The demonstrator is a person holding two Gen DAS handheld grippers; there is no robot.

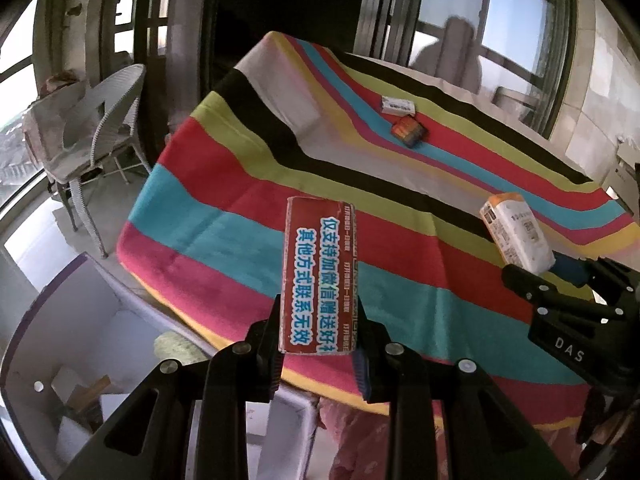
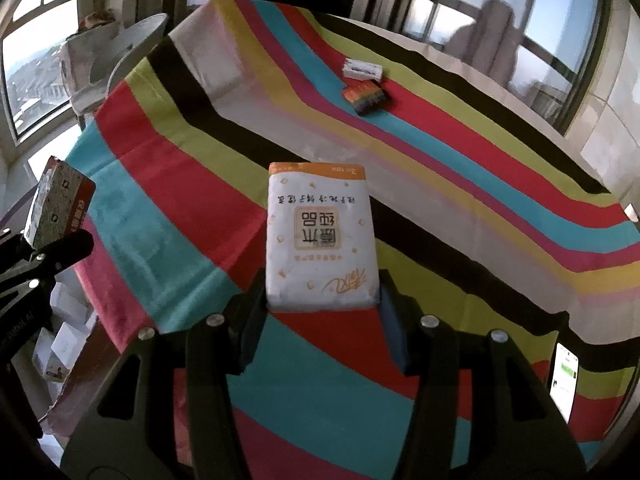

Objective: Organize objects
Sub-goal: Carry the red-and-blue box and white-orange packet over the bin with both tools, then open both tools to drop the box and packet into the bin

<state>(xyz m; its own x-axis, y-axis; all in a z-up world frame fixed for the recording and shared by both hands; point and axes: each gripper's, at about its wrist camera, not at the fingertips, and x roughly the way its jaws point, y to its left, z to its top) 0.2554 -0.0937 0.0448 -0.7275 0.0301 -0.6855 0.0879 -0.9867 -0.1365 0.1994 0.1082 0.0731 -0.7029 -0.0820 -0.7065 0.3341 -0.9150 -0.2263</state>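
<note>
**Both grippers hold packets above the striped table**

Left wrist view: the left gripper (image 1: 318, 332) is clamped on a red packet (image 1: 319, 274) printed with blue-and-white Chinese characters, its two fingers pressing the packet's long sides near the lower end. The packet stands upright, lifted over the near left corner of the table, which is covered by a striped cloth (image 1: 224, 184). At the right edge of this view the right gripper (image 1: 548, 268) grips a white packet with an orange end (image 1: 516, 232), tilted, above the near right part of the cloth. Toward the far edge of the table lie a small white box (image 1: 397, 106) and, just beside it on the nearer side, a rainbow-striped box (image 1: 408, 131). A white wicker chair (image 1: 104, 120) stands beyond the table's left edge, and a white bin (image 1: 60, 320) sits on the floor below the near left corner.

Right wrist view: the right gripper (image 2: 322, 304) is closed on the white tissue packet (image 2: 320, 236), fingers on its two long sides at the near end, orange band pointing away. It is held over the middle of the cloth (image 2: 180, 168). The left gripper (image 2: 48, 248) appears at the left edge, gripping the red packet (image 2: 60, 204) off the table's left edge. The white box (image 2: 362, 69) and rainbow box (image 2: 368, 98) rest near the far edge, close together; whether they touch is unclear. A lit phone (image 2: 564, 380) lies at the near right edge.
</note>
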